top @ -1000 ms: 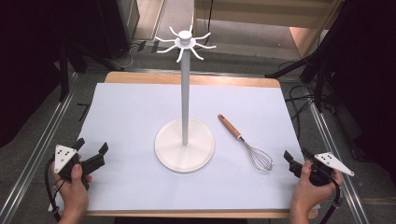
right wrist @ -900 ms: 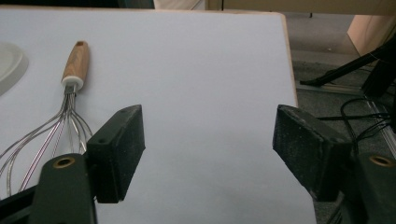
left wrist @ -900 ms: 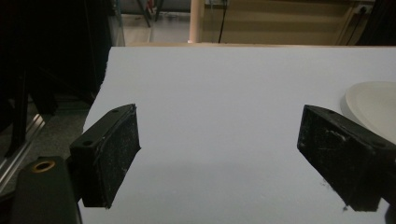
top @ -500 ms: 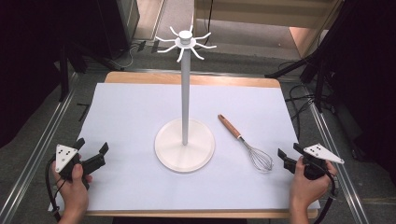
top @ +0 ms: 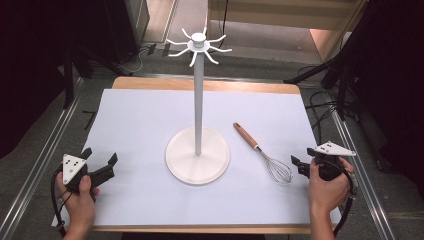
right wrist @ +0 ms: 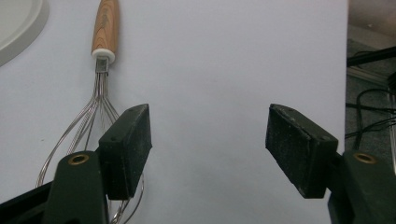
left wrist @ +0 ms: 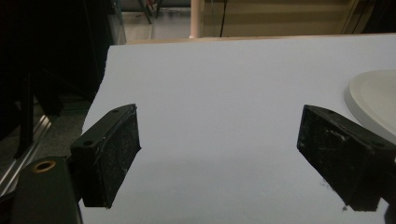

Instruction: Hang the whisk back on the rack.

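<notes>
Find the whisk point(top: 261, 151) flat on the white-covered table point(top: 140, 115), right of the hook stand point(top: 198, 100), wire head toward the right tool point(top: 299, 165), likely for an easy pick. Note this tool open, jaws just closing, nothing between; left tool point(top: 102, 156) open, empty, waiting. Around: dark room, floor cables.

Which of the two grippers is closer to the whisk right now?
The right gripper: its open jaws sit just beside the whisk wires, nothing between them. The left gripper is across the table beyond the white stand.
</notes>
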Motion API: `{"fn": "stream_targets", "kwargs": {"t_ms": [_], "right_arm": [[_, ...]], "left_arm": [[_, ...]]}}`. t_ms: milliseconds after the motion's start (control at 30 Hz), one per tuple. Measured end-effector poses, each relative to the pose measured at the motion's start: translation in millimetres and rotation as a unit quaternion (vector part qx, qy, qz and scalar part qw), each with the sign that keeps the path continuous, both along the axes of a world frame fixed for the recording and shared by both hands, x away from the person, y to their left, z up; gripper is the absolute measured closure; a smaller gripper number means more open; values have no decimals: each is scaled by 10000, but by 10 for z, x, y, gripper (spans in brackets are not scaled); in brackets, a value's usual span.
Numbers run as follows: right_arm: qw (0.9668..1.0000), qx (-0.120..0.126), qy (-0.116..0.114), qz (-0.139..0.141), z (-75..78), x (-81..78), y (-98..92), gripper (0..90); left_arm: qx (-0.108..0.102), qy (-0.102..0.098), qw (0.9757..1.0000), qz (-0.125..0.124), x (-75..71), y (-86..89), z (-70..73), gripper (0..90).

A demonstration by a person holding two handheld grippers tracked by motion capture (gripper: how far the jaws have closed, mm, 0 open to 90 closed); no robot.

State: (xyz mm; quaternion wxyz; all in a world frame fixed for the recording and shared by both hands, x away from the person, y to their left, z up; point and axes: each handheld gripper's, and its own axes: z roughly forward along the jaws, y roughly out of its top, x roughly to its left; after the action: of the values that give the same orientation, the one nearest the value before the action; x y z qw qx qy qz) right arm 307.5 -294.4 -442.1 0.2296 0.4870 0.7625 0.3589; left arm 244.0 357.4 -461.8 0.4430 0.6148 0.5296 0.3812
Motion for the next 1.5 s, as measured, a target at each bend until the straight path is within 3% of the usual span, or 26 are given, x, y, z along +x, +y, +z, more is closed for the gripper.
{"fn": "stream_targets", "kwargs": {"t_ms": [367, 600, 867, 1267, 1500], "right_arm": [[9980, -423, 377, 270, 259, 215, 209, 335], [9942, -666, 667, 521, 320, 375, 390, 353], [9899, -914, 825, 696, 369, 528, 549, 377], [9827, -980, 1180, 1033, 409, 712, 779, 481], [9793, -1026, 1271, 1195, 382, 796, 924, 523]], "left_arm": [[11, 20, 10000, -16, 4, -2, 1, 140], [24, 26, 10000, -18, 4, -6, 1, 140], [18, 26, 10000, -31, 6, -5, 0, 140], [50, 55, 10000, -60, 10, -5, 1, 140], [44, 50, 9999, -85, 7, -6, 2, 140]]}}
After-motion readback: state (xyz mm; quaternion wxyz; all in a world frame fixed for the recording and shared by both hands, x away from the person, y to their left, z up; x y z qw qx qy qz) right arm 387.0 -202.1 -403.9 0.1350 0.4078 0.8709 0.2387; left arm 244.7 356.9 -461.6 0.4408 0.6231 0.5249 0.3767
